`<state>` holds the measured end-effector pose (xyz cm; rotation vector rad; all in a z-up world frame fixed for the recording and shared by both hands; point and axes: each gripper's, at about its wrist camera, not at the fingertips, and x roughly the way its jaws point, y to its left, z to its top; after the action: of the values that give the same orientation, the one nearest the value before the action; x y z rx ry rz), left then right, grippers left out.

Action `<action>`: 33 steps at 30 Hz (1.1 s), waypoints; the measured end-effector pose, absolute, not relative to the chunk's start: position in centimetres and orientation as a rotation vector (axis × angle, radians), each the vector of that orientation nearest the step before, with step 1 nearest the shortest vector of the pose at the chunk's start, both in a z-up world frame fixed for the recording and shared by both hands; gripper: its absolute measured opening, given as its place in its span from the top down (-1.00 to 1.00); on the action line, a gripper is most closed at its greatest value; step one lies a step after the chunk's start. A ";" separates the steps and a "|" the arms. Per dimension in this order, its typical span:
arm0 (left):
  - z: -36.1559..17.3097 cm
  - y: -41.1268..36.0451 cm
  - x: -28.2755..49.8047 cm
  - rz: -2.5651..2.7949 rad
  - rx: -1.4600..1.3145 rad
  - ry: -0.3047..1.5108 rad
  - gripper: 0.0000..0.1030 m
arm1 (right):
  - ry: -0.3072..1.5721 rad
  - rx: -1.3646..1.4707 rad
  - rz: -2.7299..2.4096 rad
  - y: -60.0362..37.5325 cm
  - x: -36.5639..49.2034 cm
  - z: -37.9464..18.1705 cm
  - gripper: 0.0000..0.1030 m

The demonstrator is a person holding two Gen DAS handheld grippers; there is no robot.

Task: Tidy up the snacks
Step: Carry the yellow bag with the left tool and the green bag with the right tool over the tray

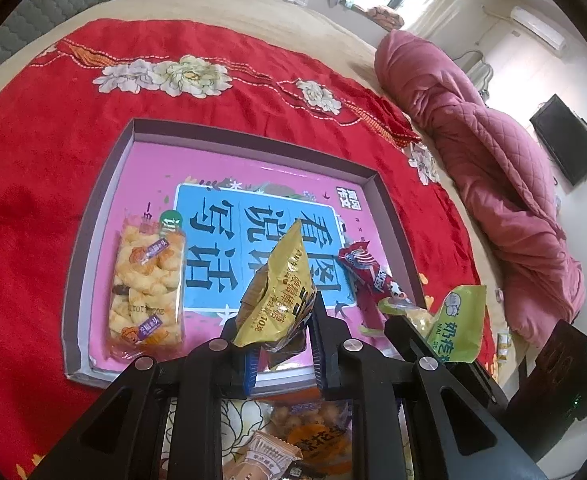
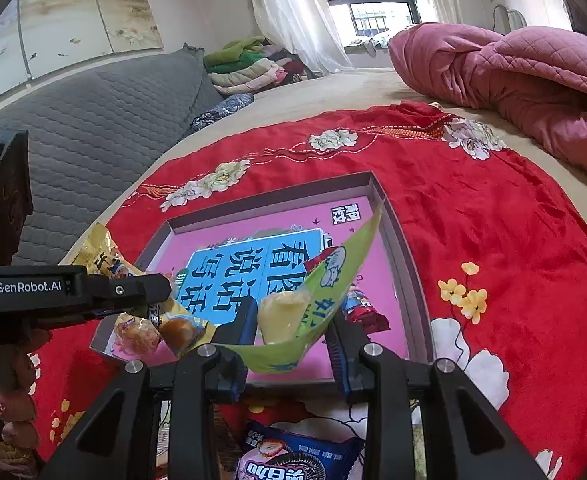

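grippers clamp snack packets (over tray)

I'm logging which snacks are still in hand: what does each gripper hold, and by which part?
Left gripper: the yellow snack packet, pinched at its lower end. Right gripper: the green snack packet, gripped near its lower edge, beside the yellowish piece inside.

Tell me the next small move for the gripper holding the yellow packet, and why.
Probably lower it a little further and open over the bare middle of the tray. The left gripper is shut on the yellow packet, which hangs above the tray floor between the clear snack bag and the red packet, so that gap looks free.
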<state>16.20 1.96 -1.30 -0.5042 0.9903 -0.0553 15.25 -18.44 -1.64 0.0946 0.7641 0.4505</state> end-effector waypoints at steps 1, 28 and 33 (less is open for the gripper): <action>-1.4 2.0 16.2 -0.054 -0.504 0.993 0.57 | 0.766 0.094 0.451 -18.4 15.3 -1.7 0.34; -3.4 1.4 16.6 -0.059 -0.502 1.039 0.57 | 0.837 0.072 0.509 -17.2 15.4 -3.6 0.33; -3.4 1.3 16.7 -0.054 -0.486 1.043 0.57 | 0.850 0.069 0.502 -17.0 15.4 -4.0 0.32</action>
<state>16.67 1.25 -3.37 -0.4864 1.0432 -0.0538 15.42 -17.04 -3.99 0.0692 0.8501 0.5016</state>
